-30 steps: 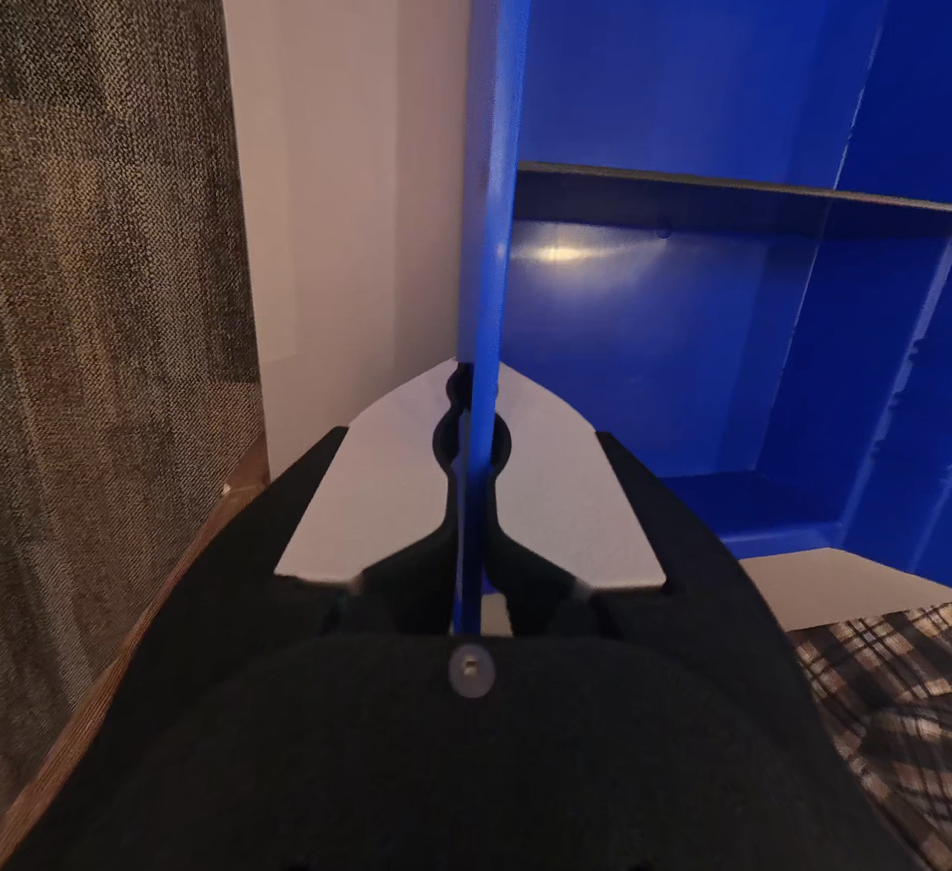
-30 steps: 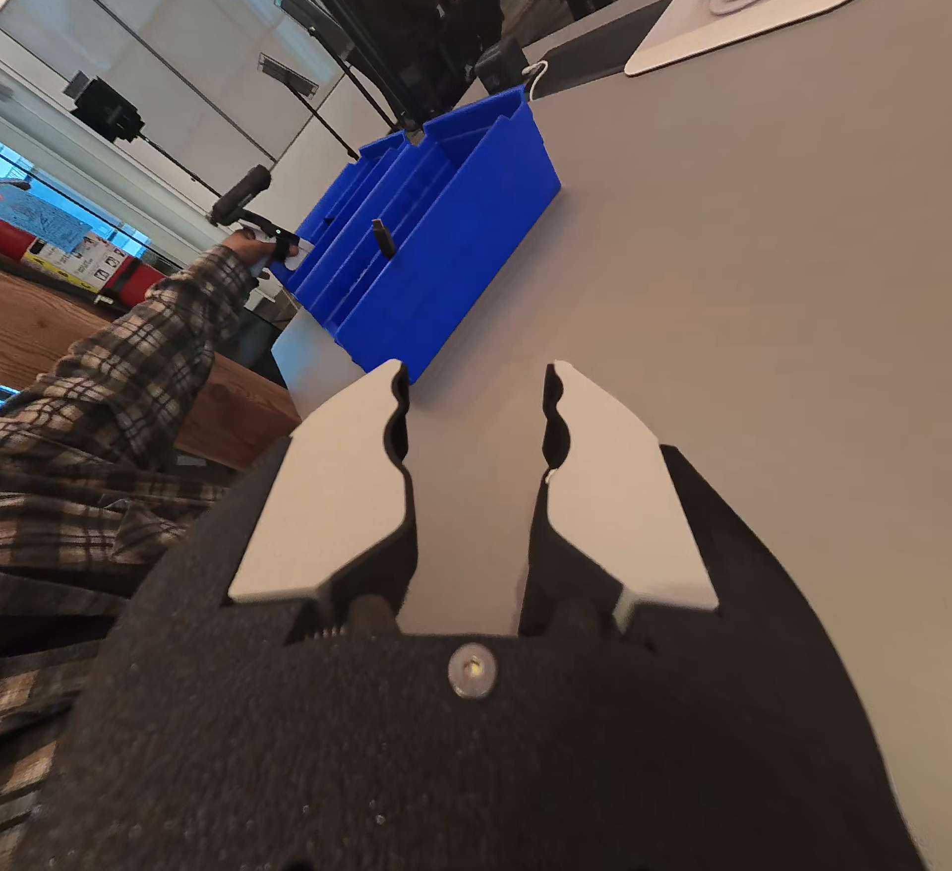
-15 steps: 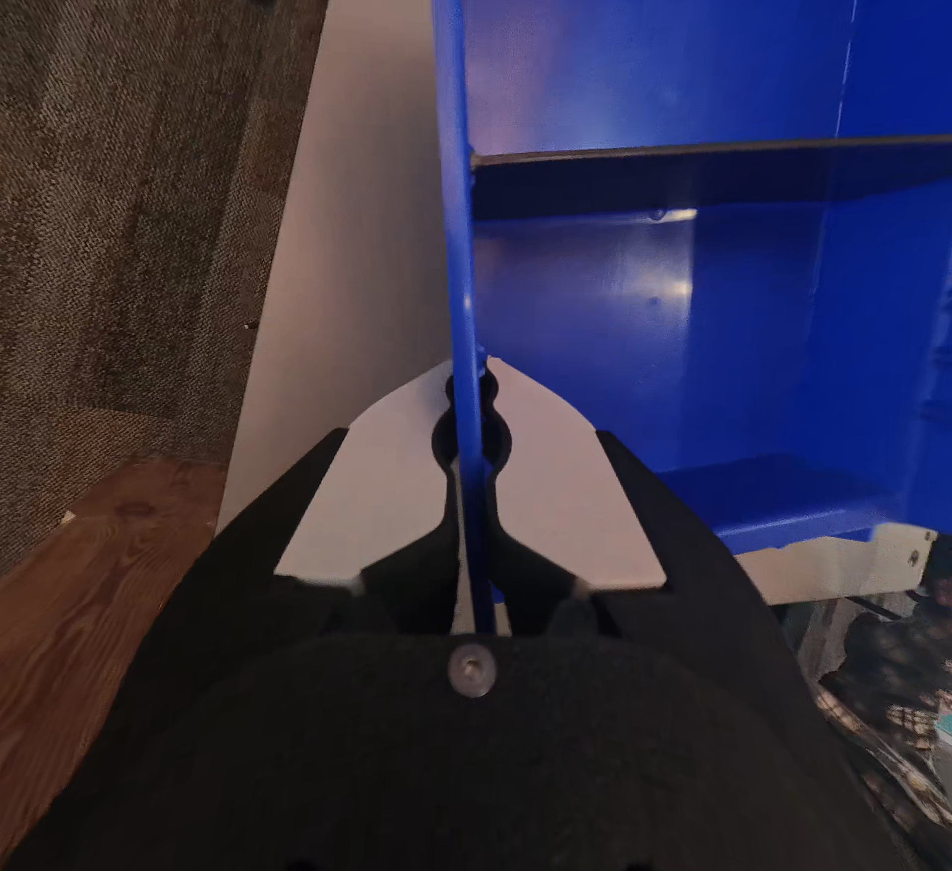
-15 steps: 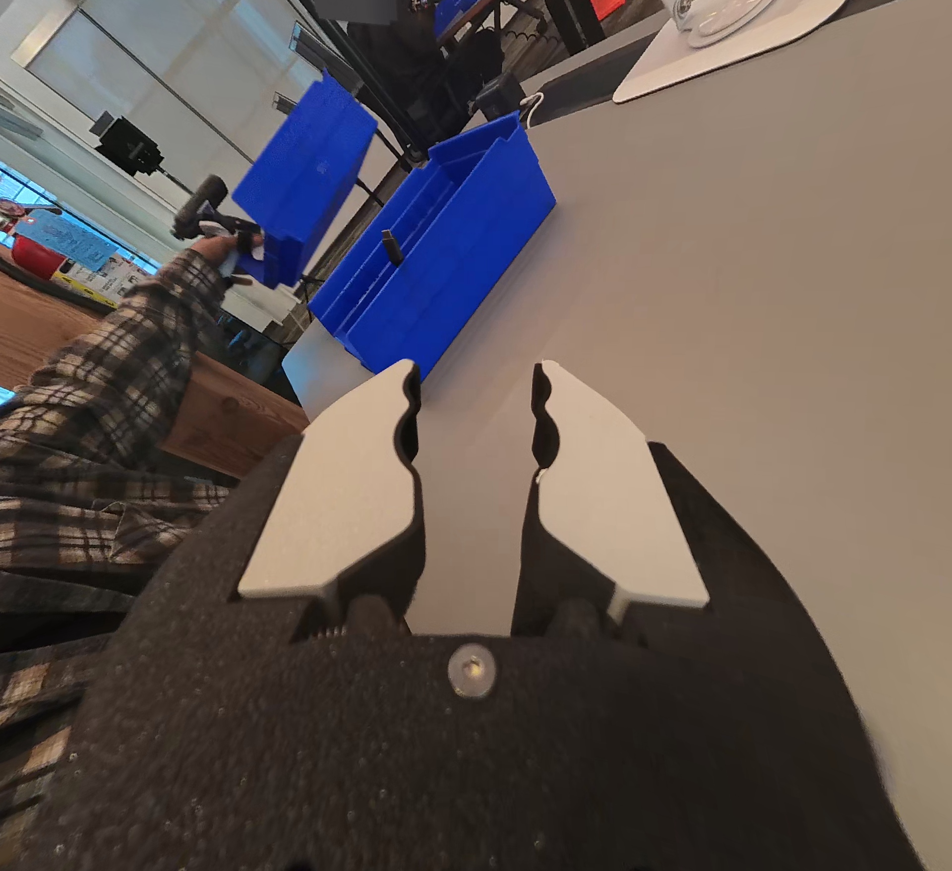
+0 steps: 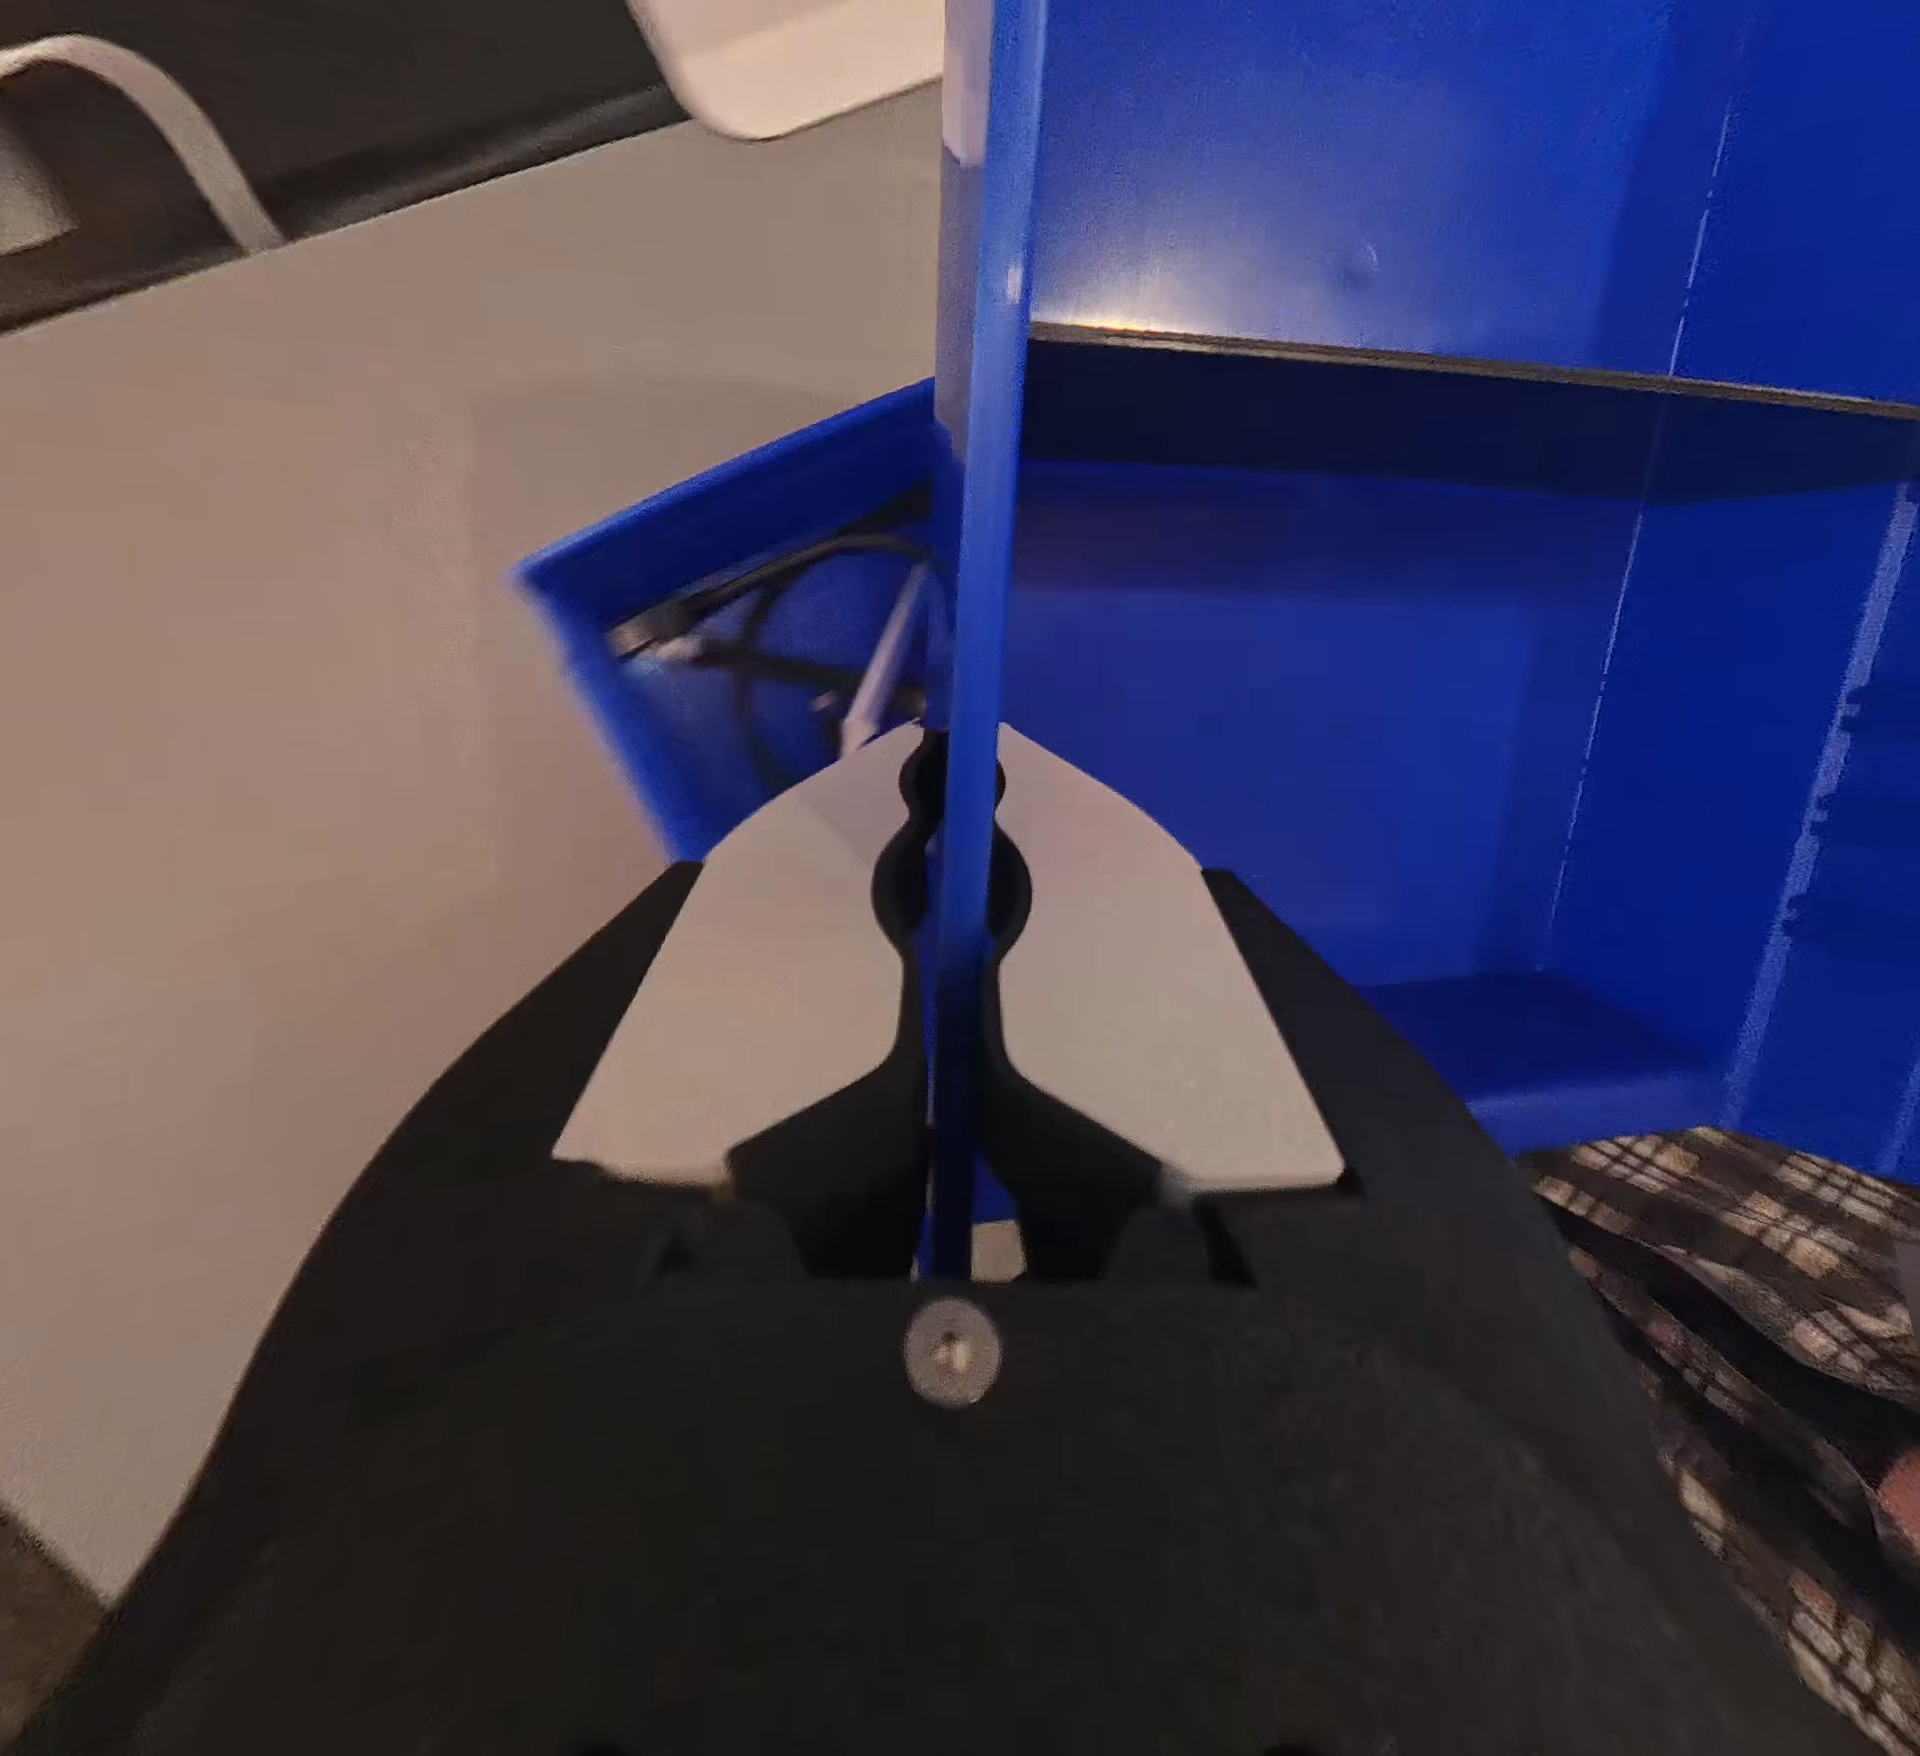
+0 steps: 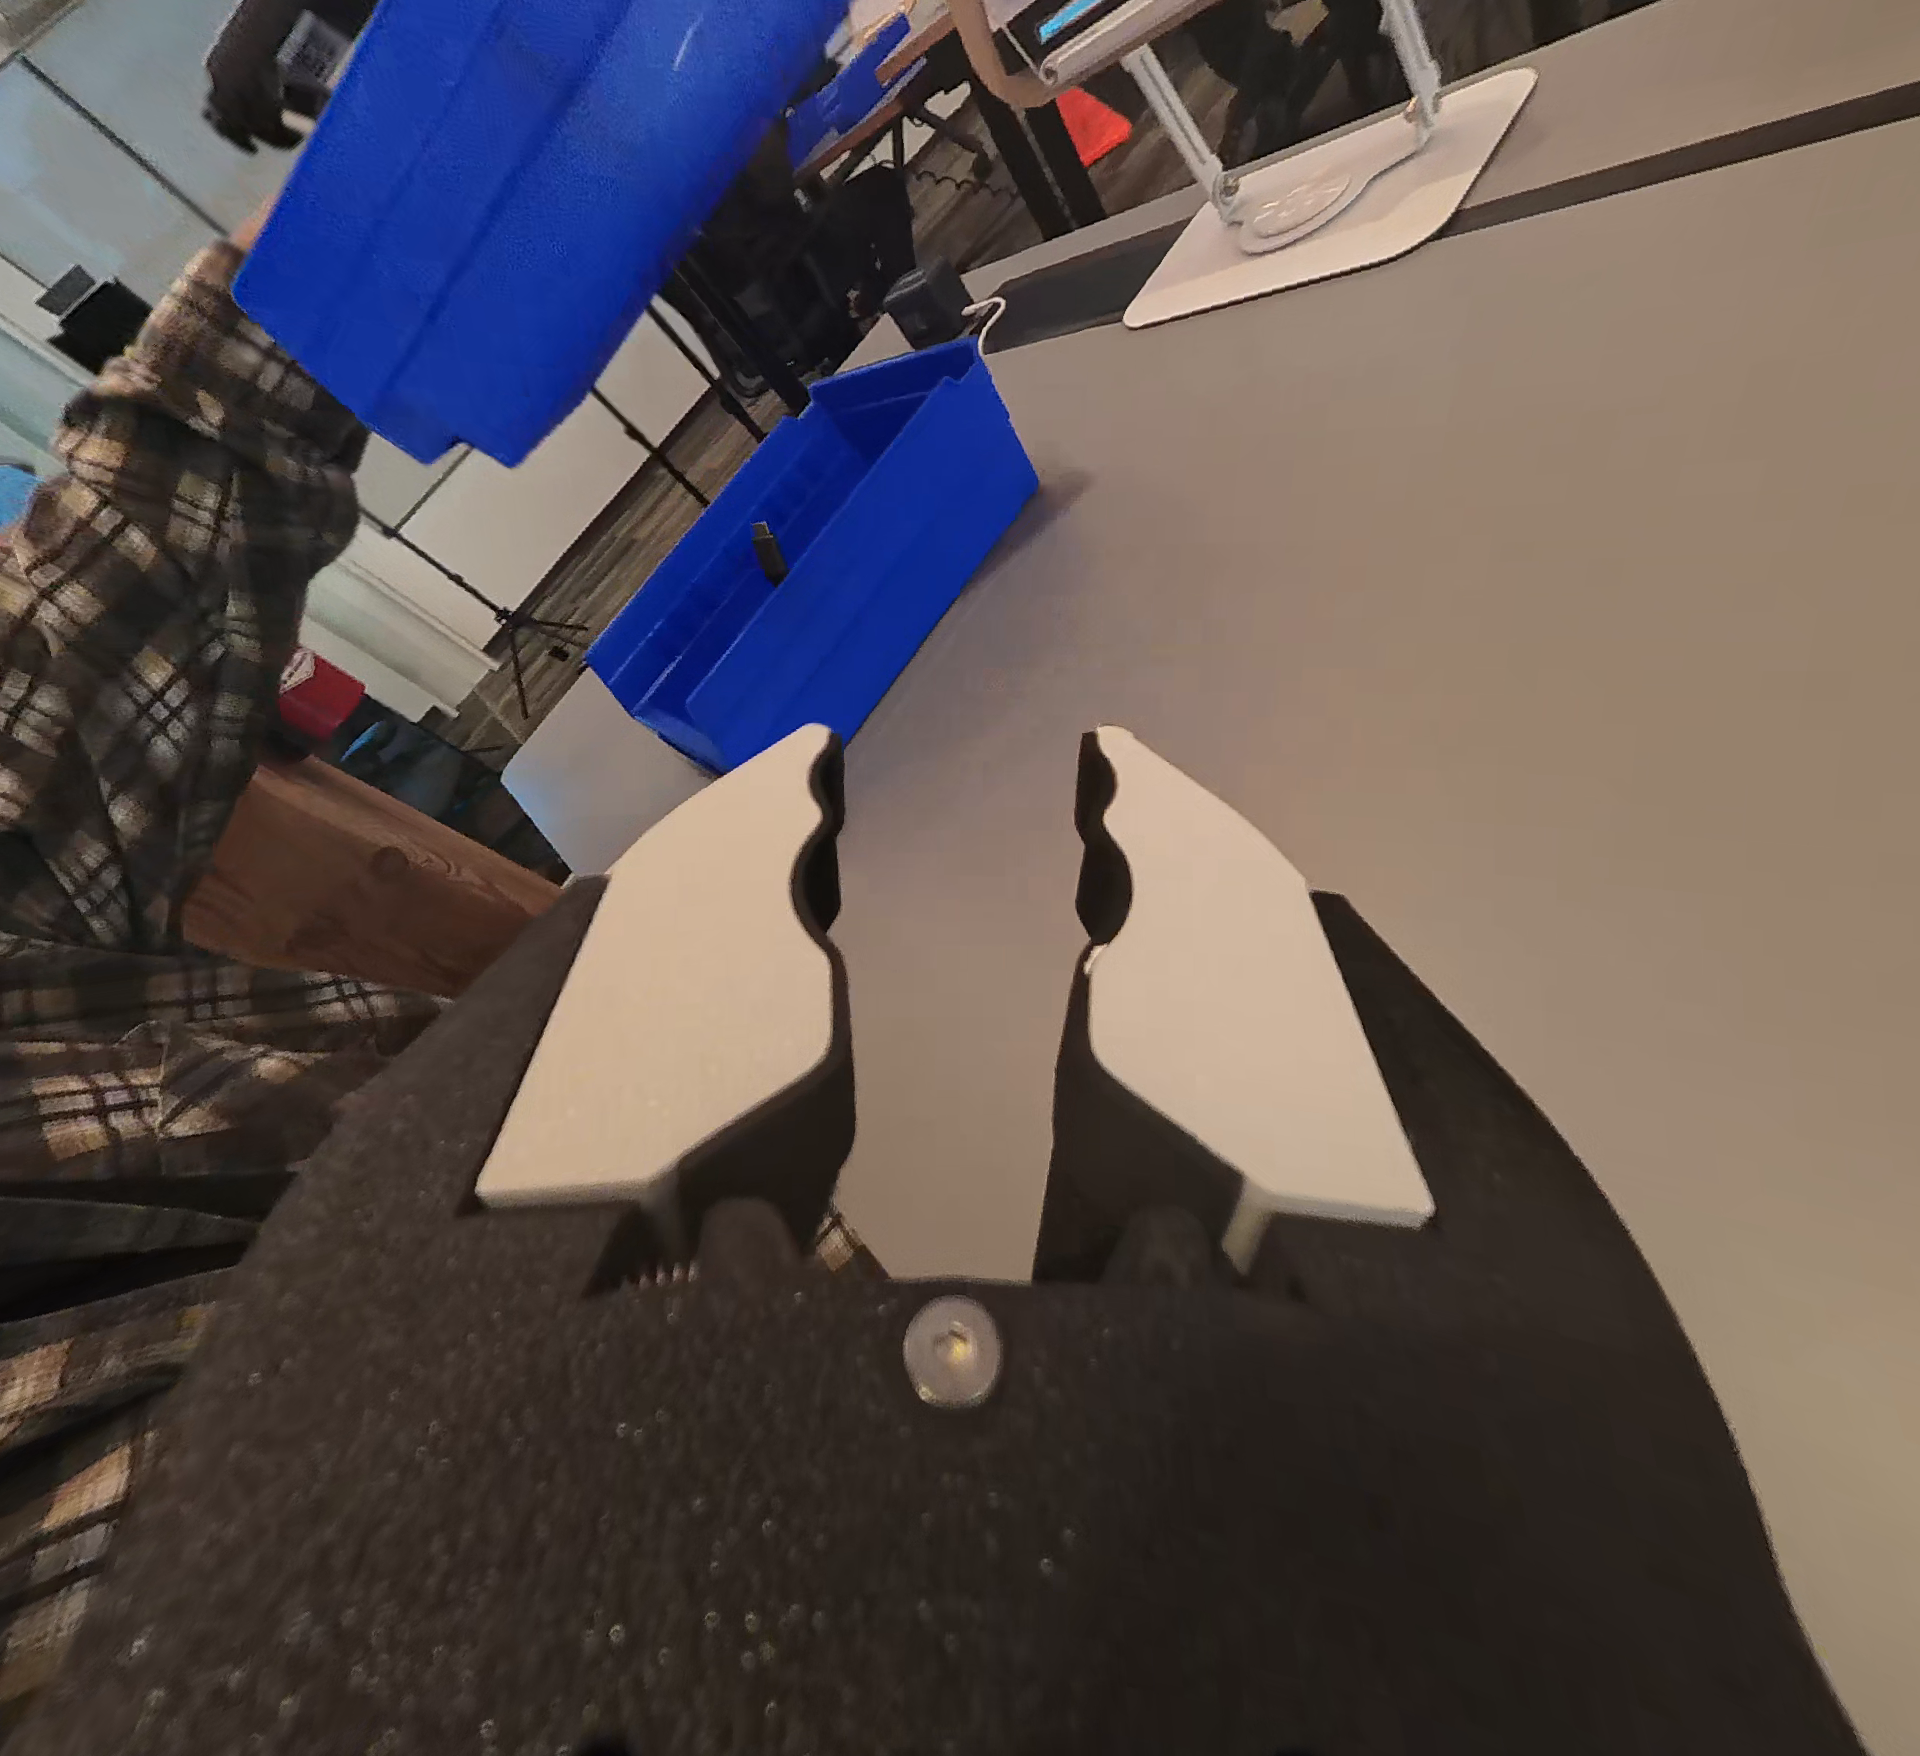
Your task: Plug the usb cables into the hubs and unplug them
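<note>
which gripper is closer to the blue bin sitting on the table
Left. The left gripper, shut on the wall of a lifted blue bin, is just above the blue bin on the table. The right gripper is open, short of it.

A grey table (image 6: 1455, 667) bears a blue bin (image 6: 883, 522) and a white stand base (image 6: 1340, 200).

Both grippers have black grainy bodies, pale grey scalloped jaws and a silver screw; plaid sleeve (image 6: 135, 584).
</note>
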`<state>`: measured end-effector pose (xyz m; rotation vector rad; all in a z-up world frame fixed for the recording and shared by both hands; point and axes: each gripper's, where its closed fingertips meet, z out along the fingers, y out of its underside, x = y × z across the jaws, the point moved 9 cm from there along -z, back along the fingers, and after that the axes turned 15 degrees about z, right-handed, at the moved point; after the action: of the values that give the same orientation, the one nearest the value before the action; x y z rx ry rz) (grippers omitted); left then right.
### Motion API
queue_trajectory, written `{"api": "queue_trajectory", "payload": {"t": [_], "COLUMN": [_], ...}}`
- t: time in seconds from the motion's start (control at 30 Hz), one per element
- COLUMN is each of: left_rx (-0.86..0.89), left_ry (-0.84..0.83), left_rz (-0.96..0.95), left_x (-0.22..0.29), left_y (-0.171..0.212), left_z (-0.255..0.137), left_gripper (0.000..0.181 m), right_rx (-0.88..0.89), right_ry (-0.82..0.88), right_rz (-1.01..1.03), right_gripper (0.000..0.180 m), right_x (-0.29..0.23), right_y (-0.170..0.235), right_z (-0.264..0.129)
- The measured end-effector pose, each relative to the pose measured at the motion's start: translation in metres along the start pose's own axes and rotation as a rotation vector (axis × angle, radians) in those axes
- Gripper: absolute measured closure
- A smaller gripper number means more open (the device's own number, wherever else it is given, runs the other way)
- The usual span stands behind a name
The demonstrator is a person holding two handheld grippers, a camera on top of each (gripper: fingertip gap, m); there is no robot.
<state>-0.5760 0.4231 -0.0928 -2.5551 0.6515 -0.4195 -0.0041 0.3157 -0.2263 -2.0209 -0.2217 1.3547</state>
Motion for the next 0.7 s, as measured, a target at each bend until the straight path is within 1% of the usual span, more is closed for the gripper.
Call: {"api": "queue_trajectory", "payload": {"t": [0.13, 0.23, 0.3, 0.4, 0.5, 0.63, 0.7], "left_rx": [-0.072, -0.130, -0.170, -0.226, -0.281, -0.339, -0.327], "left_ry": [0.093, 0.138, 0.158, 0.184, 0.204, 0.184, 0.158], "left_rz": [0.155, 0.235, 0.272, 0.294, 0.284, 0.281, 0.311], "left_x": [0.071, 0.118, 0.143, 0.168, 0.180, 0.188, 0.194], "left_y": [-0.063, -0.092, -0.103, -0.108, -0.100, -0.084, -0.079], "left_z": [0.078, 0.136, 0.172, 0.222, 0.265, 0.306, 0.318], "left_gripper": [0.176, 0.176, 0.176, 0.176, 0.176, 0.176, 0.176], "right_rx": [0.040, 0.073, 0.099, 0.126, 0.135, 0.135, 0.131], "right_ry": [0.039, 0.071, 0.091, 0.109, 0.123, 0.116, 0.117], "right_rz": [-0.007, -0.011, -0.014, -0.018, -0.013, 0.012, 0.018], "right_gripper": [0.138, 0.137, 0.136, 0.136, 0.136, 0.135, 0.135], "right_x": [-0.005, -0.008, -0.008, -0.008, -0.003, 0.008, 0.013], "right_y": [0.000, -0.001, -0.003, -0.004, -0.002, -0.001, 0.000], "right_z": [-0.022, -0.039, -0.050, -0.062, -0.067, -0.067, -0.064]}}
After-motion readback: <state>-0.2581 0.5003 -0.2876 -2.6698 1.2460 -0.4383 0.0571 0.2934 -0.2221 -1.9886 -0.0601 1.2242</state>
